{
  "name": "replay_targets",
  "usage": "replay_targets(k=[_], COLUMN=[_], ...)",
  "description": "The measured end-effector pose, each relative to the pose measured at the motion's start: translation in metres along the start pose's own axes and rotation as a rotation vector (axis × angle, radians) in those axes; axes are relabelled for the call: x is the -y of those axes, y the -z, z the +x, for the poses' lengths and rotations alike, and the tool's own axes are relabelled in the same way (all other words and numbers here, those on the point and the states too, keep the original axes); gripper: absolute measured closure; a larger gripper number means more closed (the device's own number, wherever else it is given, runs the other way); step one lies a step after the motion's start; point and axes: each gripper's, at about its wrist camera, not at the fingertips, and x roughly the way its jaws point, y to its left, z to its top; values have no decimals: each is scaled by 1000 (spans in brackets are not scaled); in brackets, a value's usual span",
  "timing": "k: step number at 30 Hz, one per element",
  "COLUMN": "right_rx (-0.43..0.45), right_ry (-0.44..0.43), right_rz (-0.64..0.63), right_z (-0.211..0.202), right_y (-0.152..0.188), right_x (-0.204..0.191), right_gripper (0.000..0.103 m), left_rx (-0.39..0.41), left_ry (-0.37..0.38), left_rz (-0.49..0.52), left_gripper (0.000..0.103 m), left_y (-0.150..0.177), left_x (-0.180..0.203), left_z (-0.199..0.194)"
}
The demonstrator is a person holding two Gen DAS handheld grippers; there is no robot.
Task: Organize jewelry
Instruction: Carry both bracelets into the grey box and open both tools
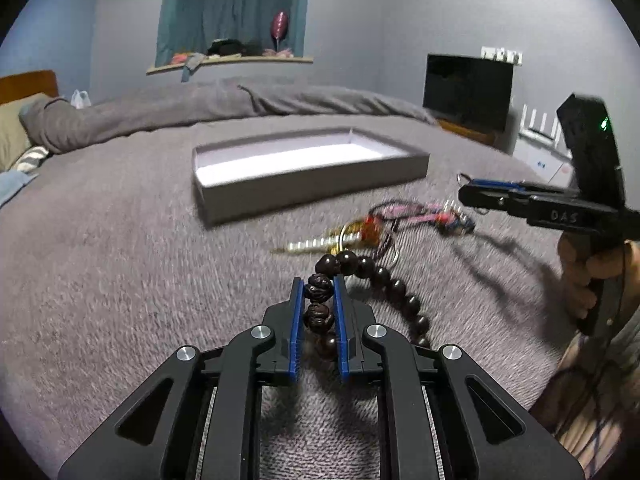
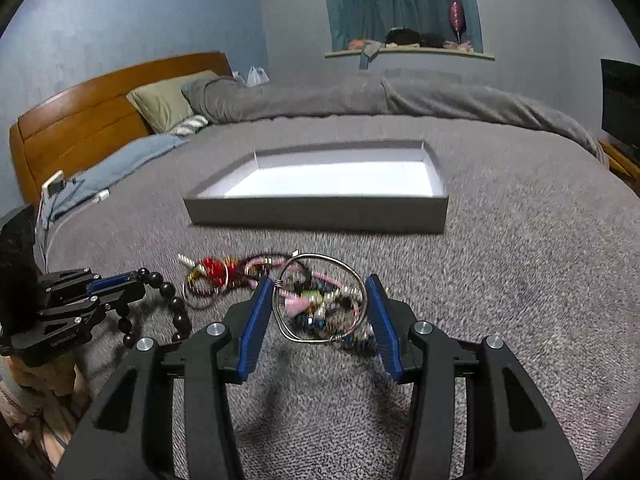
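Note:
My left gripper point(image 1: 318, 280) is shut on a dark wooden bead bracelet point(image 1: 400, 292), whose loop hangs to the right just over the grey bedspread. My right gripper point(image 2: 318, 280) holds a thin silver wire bangle point(image 2: 320, 257) across its blue pads, raised above the bed. Under and behind it lies a tangled pile of jewelry point(image 2: 216, 272) with red, pink and gold pieces. An open grey box point(image 2: 320, 216) with a white inside sits farther back. The left wrist view shows the right gripper point(image 1: 466, 194) from the side, above the pile point(image 1: 360, 232), with the box point(image 1: 312, 192) behind.
Everything rests on a grey blanket point(image 2: 520, 280) covering a bed. Pillows point(image 2: 164, 104) and a wooden headboard point(image 2: 80, 120) lie at the far left. A phone on a cable point(image 2: 54, 188) sits near the bed's left edge. A dark screen point(image 1: 468, 88) stands at the right.

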Motion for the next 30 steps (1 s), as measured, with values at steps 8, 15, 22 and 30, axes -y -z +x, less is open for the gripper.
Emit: replay_targets(k=[8, 15, 22, 30], right_rx=[36, 70, 78, -7], right_ry=[11, 18, 29, 42], right_rz=[35, 35, 33, 63], right_z=[7, 24, 61, 108], right_y=[-22, -56, -93, -103], right_x=[17, 27, 42, 60], right_gripper=[55, 55, 55, 55], left_rx=[83, 180, 247, 150], left_ry=[24, -6, 19, 45], left_rz=[-16, -28, -63, -111], left_gripper=[88, 88, 88, 88], left_y=[-39, -92, -139, -137], left_x=[-9, -26, -40, -56], left_z=[-16, -8, 16, 77])
